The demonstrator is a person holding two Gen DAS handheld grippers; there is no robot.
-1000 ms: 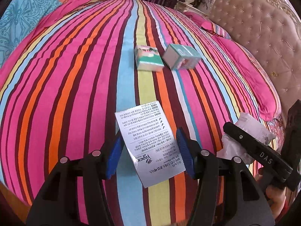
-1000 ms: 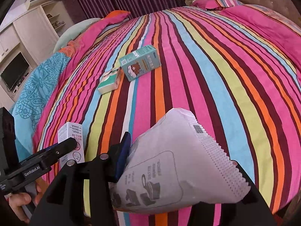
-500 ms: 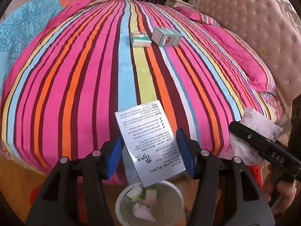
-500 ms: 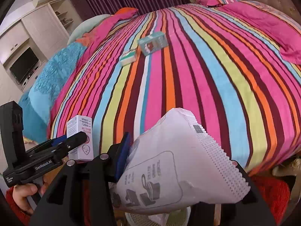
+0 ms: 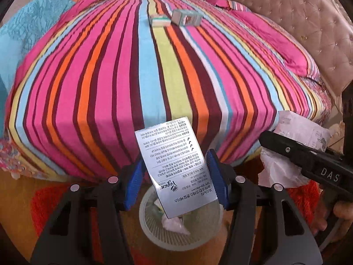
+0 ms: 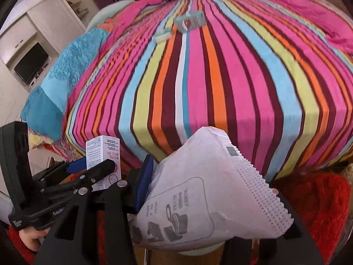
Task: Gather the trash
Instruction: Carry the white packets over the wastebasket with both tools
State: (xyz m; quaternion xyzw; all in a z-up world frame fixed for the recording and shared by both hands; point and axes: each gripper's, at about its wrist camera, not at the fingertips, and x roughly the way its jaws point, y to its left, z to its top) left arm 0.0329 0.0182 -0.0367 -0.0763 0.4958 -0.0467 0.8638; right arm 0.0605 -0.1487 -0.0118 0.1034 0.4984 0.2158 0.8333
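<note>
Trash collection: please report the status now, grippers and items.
Left gripper shut on white carton, above waste basket. Right gripper shut on white paper packet. Two boxes remain on the striped bed. Nothing blocks the basket.

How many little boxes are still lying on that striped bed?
2. A flat green-and-white box and a teal box lie side by side far up the striped bedspread. A third, white box is off the bed, held in the left gripper.

striped bed [image 5: 123, 84], tufted headboard [image 5: 293, 22], white cabinets [image 6: 42, 26], red rug [image 6: 315, 205]
</note>
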